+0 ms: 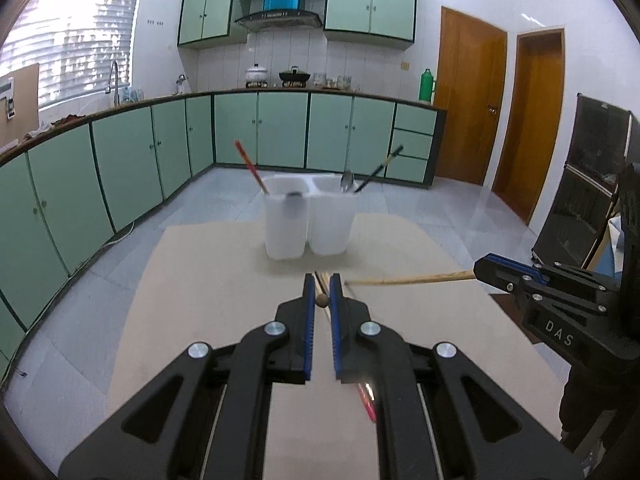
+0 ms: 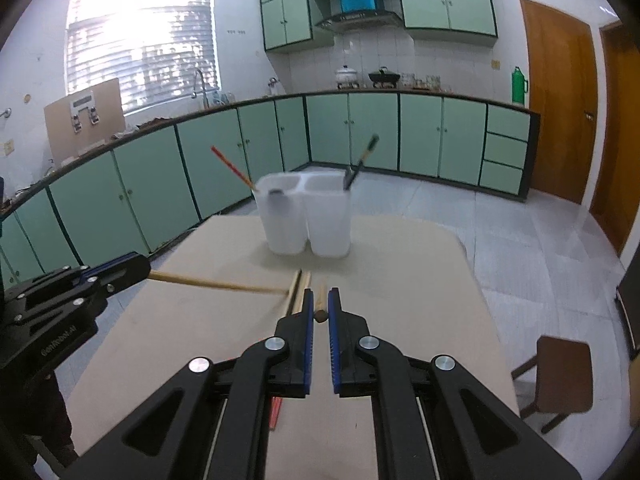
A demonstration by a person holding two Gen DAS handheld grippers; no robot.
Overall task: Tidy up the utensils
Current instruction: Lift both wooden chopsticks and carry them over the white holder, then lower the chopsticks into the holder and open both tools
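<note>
Closest to our left lens, the left gripper [image 1: 322, 280] is clenched on a wooden chopstick [image 2: 216, 283]. We see it almost end-on from its own camera, and from the right wrist view it juts out over the bench [image 2: 420, 280]. Our right gripper [image 2: 319, 294] is likewise clamped on a second wooden chopstick [image 1: 408, 279], which points across from the right of the left wrist view. The two sticks' tips come close together above the middle of the bench.

Just under and ahead of the grippers, loose wooden chopsticks [image 2: 301, 284] lie on the bench. A red chopstick [image 1: 366, 402] lies further back beneath our left gripper.

Beyond them stands the white two-compartment holder [image 1: 308, 224], near the far edge of the bench. Its left compartment has a red chopstick leaning out [image 1: 250, 166] and what looks like a dark spoon head. Its right compartment holds a metal spoon [image 1: 347, 181] and a black chopstick [image 1: 380, 168].

We judge the sorting to be partly done. A few utensils are in the holder, two chopsticks are in hand and not yet dropped in, and at least the loose wooden ones and the red one remain on the bench. Which compartment the wooden sticks belong in we cannot tell.
</note>
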